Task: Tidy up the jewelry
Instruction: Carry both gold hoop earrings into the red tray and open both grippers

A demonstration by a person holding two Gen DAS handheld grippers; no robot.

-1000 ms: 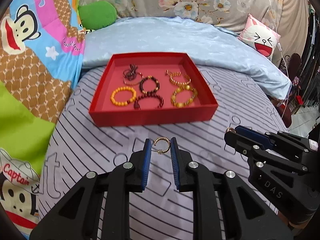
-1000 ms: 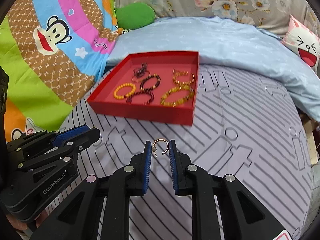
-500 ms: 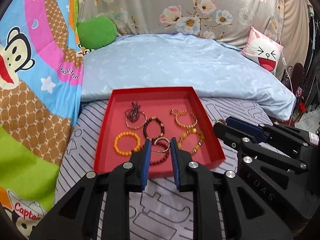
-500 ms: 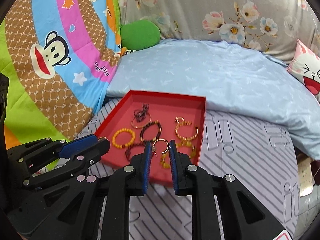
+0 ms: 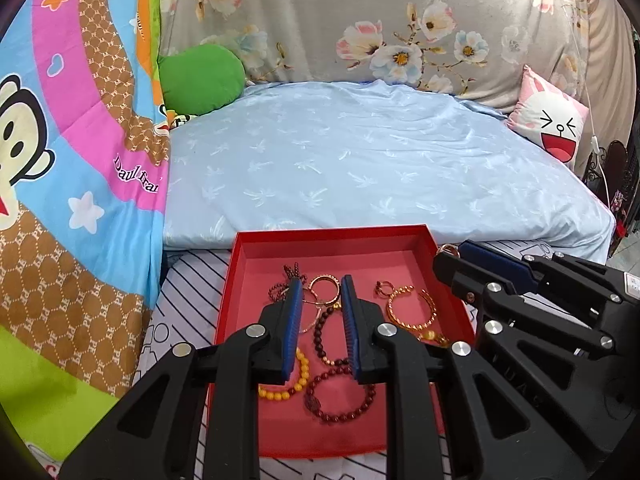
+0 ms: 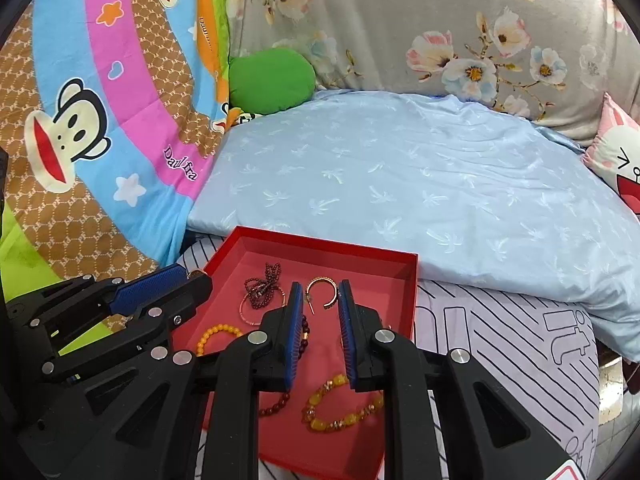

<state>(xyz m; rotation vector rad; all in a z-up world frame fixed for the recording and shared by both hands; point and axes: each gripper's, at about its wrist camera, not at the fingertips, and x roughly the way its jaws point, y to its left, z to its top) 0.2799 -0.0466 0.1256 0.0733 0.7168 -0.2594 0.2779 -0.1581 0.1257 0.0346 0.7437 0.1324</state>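
My left gripper (image 5: 321, 289) is shut on a gold hoop earring (image 5: 324, 287) and holds it over the red tray (image 5: 256, 240). My right gripper (image 6: 318, 290) is shut on a second gold hoop earring (image 6: 322, 289), also over the red tray (image 6: 320, 242). In the tray lie a gold bangle (image 5: 412, 308), dark red bead bracelets (image 5: 340, 398), a yellow bead bracelet (image 5: 298, 376), an amber bracelet (image 6: 340, 406) and a dark beaded piece (image 6: 262, 280). The right gripper shows at the right of the left wrist view (image 5: 452, 258); the left gripper shows at the left of the right wrist view (image 6: 192, 280).
The tray sits on a striped lilac sheet (image 6: 500, 344). A pale blue quilt (image 5: 360, 168) lies behind it. A cartoon monkey blanket (image 5: 72, 160) is on the left, a green cushion (image 5: 200, 78) at the back, a pink face pillow (image 5: 554, 126) at the right.
Both grippers have moved forward with their earrings from the striped sheet in front of the tray to over the tray, and closer to it. Both stay shut.
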